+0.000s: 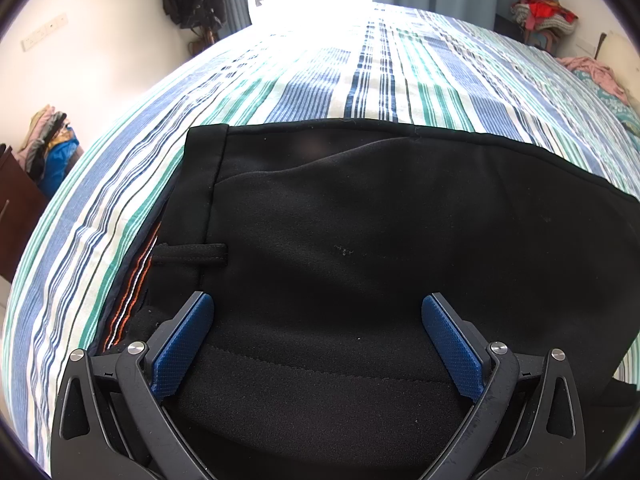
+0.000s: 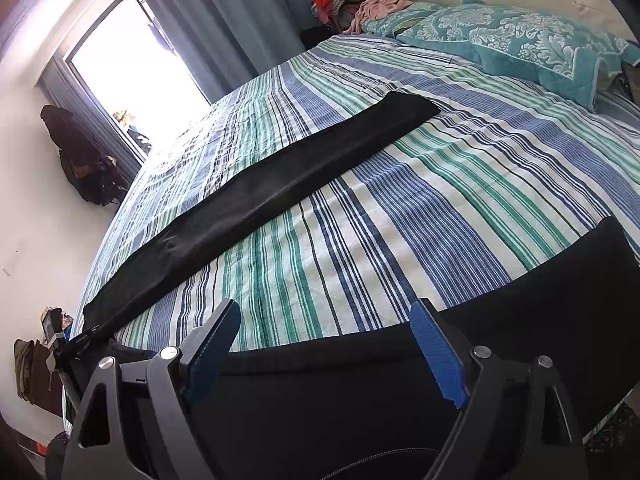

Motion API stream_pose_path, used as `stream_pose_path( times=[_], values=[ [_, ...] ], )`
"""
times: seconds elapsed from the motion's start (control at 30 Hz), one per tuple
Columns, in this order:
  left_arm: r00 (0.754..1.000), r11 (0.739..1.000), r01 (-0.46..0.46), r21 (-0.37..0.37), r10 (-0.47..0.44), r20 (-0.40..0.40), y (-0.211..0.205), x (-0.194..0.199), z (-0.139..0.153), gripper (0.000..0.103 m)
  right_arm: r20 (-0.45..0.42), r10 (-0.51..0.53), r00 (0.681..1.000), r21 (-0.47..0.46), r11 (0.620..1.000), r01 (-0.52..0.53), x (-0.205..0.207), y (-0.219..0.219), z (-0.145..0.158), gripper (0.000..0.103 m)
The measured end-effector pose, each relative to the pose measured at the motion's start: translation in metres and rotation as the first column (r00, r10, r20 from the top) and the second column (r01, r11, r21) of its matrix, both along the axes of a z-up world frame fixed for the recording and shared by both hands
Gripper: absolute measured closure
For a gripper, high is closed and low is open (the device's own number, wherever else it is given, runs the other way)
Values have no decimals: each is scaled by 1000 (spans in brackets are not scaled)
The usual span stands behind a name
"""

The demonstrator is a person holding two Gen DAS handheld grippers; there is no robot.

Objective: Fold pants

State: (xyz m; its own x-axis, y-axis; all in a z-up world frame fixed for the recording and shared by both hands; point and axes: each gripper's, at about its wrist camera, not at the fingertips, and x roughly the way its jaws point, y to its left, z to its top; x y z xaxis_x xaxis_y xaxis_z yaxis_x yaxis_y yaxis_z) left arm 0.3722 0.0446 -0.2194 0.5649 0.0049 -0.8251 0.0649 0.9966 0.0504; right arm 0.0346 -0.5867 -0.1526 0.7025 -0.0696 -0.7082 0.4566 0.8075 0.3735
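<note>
Left wrist view, left tongs (image 1: 318, 308) spread apart over black pants (image 1: 360, 220) on striped bed (image 1: 280, 80), right tongs (image 2: 325, 320) likewise apart.

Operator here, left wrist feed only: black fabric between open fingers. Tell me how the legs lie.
Observer: On the right wrist view one leg of the black pants lies flat and straight across the striped bedsheet.
Operator: Report where its hem points.
Observer: Toward the teal floral pillows at the head of the bed; it ends short of them.
Operator: Give me the right gripper's state.
Observer: The right gripper is open over the other black leg's edge, gripping nothing.
</note>
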Motion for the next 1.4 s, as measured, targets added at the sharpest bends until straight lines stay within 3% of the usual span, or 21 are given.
stream_pose_path(
  times=[0.43,1.07,1.4],
  values=[
    [1000,1000,0,0,0,0,0,0,0,0,-26,-42,999,-48,998,41,-21,-6,-1,17],
    [1000,1000,2,-1,-2,1,0,0,0,0,-27,-38,999,-141,989,34,-18,6,1,17],
    [1000,1000,2,-2,-2,1,1,0,0,0,-67,21,998,-75,997,-26,-5,6,-1,17]
  ],
)
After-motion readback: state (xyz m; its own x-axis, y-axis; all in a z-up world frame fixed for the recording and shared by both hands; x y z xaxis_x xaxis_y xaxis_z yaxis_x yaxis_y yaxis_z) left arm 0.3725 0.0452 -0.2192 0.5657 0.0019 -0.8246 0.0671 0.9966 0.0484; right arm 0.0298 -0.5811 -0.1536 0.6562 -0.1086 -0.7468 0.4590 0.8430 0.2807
